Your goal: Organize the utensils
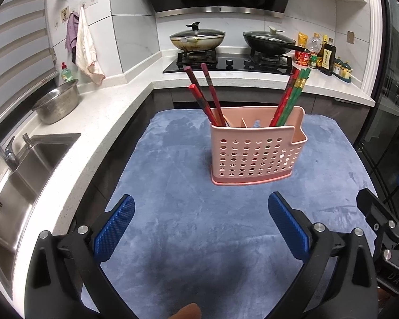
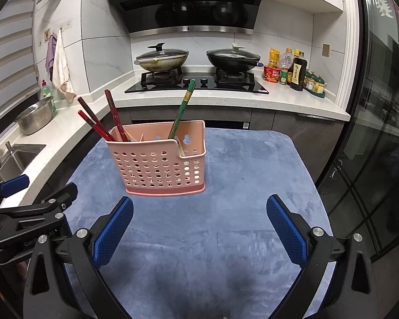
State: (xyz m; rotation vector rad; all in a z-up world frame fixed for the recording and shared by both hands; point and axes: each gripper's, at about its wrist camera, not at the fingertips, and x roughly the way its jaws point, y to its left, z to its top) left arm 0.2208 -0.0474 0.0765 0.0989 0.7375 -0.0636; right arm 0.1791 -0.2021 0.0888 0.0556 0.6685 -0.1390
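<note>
The left gripper (image 1: 201, 204) hangs released over the blue cloth (image 1: 188, 239), its blue pads (image 1: 114, 228) spread wide with nothing between them. The right gripper (image 2: 199, 206) is likewise released, its pads (image 2: 286, 230) wide apart over bare cloth.

Ahead of both stands the pink holder (image 1: 255, 154), upright on the cloth that covers the table. Dark red chopsticks (image 1: 208, 98) lean out of its left compartment, tilted to the left. Red and green chopsticks (image 1: 292, 98) lean out of the right part, tilted to the right. The notched low corner of the holder is at its right end.

Behind the table runs a white counter (image 1: 106, 111) with a sink (image 1: 26, 175), a steel colander (image 1: 57, 103) and a hob with two lidded pans (image 1: 196, 38).
</note>
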